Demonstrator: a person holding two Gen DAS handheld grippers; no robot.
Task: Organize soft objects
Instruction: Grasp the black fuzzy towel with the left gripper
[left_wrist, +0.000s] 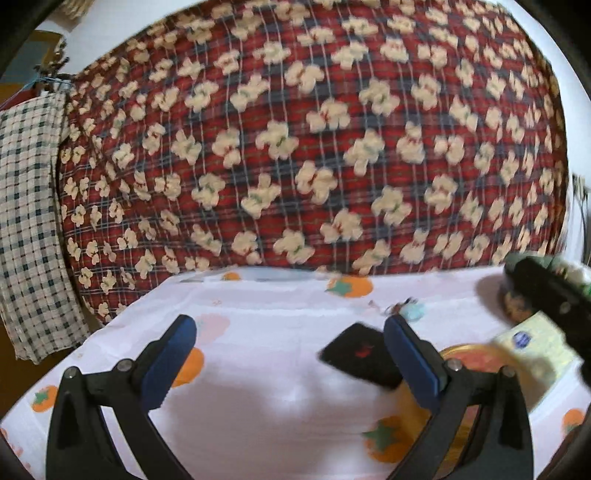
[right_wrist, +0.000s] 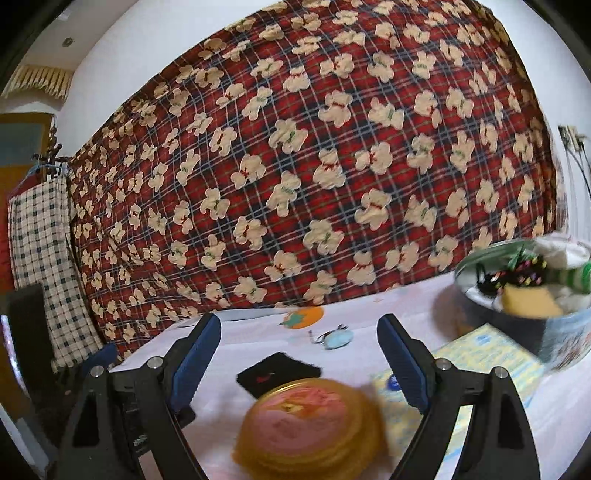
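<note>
We hold both grippers low over the table, pointing nearly level toward the hanging red plaid cloth printed with cream bears. Our left gripper has its jaws spread wide, nothing between the blue pads, only the white tablecloth with its orange fruit print. Our right gripper is likewise spread wide and grasps nothing; the round pink-and-yellow lid lies below and between its fingers, blurred.

Just beyond the lid lies a small black cloth patch with a red mark, flat on the tablecloth. Further back sits a pale blue charm on a wire clasp. To the right, a yellow-and-blue printed packet lies beside a round metal tin holding a yellow sponge, white fabric and dark hair ties. A checked cloth hangs at far left.
</note>
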